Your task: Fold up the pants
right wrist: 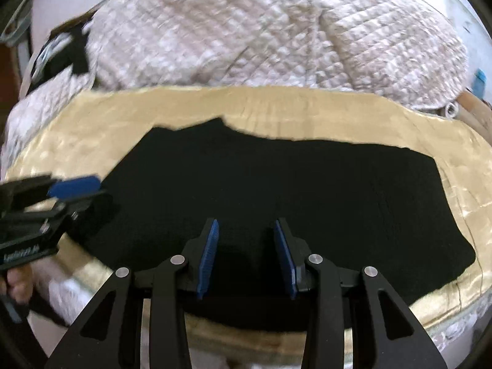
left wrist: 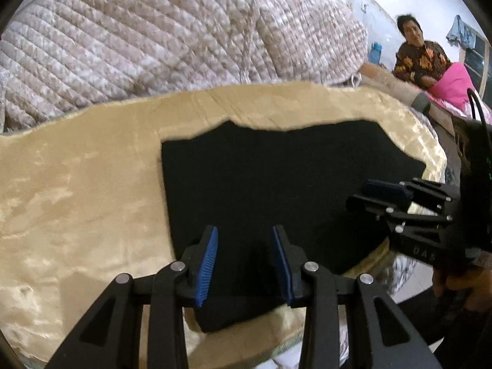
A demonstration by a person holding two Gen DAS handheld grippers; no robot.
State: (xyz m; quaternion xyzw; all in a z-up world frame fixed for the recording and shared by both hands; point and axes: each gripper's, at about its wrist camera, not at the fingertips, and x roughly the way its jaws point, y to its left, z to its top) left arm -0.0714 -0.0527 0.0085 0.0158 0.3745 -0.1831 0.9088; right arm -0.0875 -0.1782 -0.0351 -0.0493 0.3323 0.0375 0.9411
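Black pants [left wrist: 276, 184] lie flat, folded into a broad dark slab, on a shiny beige blanket [left wrist: 77, 200]; they also fill the middle of the right wrist view [right wrist: 276, 190]. My left gripper [left wrist: 245, 264] is open and empty, its blue pads just above the pants' near edge. My right gripper [right wrist: 246, 258] is open and empty over the pants' near edge. Each gripper shows from the side in the other view: the right one [left wrist: 399, 203] at the pants' right end, the left one [right wrist: 61, 196] at the left end.
A quilted pink-white comforter [left wrist: 169, 37] is bunched up behind the blanket [right wrist: 261, 30]. A person in a patterned shirt [left wrist: 421, 58] sits at the far right beside pink fabric [left wrist: 455, 83]. The blanket's near edge drops off below the grippers.
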